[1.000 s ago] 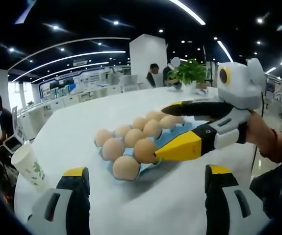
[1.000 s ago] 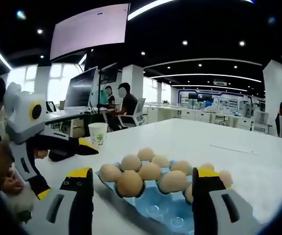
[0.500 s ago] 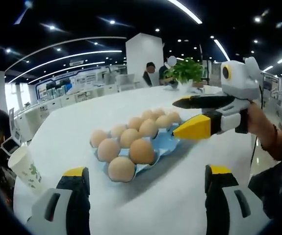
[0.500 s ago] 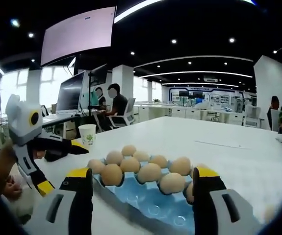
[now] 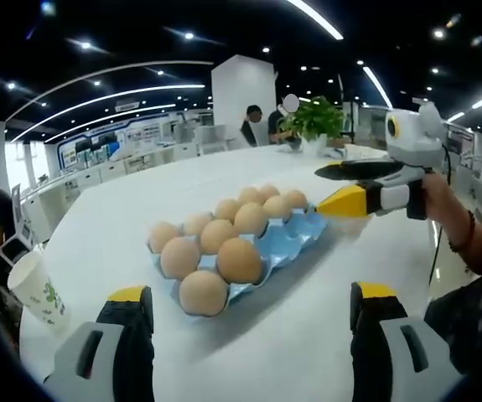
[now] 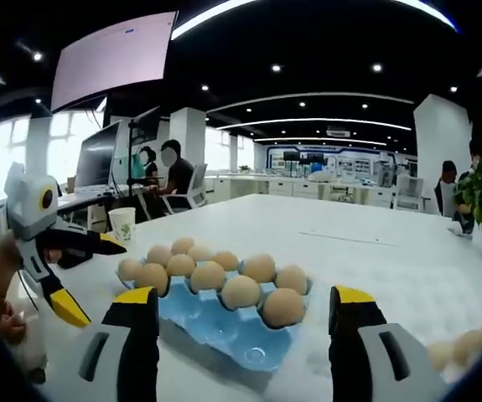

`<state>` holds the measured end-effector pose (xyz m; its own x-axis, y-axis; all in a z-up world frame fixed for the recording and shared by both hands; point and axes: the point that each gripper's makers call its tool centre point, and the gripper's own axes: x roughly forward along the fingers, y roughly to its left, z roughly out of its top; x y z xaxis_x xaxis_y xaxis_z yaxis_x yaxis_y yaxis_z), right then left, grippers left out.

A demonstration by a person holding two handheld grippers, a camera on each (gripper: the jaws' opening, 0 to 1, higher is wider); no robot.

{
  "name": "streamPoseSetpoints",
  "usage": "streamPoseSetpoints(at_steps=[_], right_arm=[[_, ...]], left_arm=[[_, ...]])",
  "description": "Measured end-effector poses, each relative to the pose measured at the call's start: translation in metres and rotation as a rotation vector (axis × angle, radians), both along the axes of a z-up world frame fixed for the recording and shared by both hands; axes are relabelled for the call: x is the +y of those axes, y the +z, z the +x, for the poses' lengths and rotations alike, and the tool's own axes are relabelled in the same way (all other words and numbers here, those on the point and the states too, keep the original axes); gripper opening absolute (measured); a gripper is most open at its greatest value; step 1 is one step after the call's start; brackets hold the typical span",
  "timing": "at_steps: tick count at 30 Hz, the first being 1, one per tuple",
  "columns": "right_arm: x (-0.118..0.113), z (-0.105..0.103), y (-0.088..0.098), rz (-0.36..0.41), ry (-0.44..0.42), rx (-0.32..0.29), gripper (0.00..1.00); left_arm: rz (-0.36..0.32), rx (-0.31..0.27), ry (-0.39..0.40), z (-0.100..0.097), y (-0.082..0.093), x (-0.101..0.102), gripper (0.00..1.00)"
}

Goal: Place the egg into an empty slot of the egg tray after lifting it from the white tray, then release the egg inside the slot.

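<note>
The blue egg tray sits near the middle of the white table, w/ brown eggs in most slots. In the right gripper view the tray has empty slots at the near end, just ahead of the right gripper, between its jaws. Its jaws are wide apart & hold nothing. The left gripper is also wide open, nothing in it, w/ the egg end of the tray just ahead. The right gripper shows at the tray's far end, jaws apart, beside it but not touching. A paper cup stands by the table's edge. Pale eggs lie blurry at the table's right edge, well apart from the tray; can't tell what they lie on.
</note>
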<state>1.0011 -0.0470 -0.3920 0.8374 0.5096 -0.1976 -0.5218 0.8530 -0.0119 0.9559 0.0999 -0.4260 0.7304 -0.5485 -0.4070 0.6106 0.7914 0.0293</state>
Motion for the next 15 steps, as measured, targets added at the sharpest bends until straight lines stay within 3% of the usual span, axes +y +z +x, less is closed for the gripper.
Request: streamPoseSetpoints(at_steps=[15], right_arm=[[-0.037,0.001,-0.007,0.009,-0.094,0.001,0.87]], left_arm=[[0.000,0.002,-0.003,0.004,-0.001,0.001,1.00]])
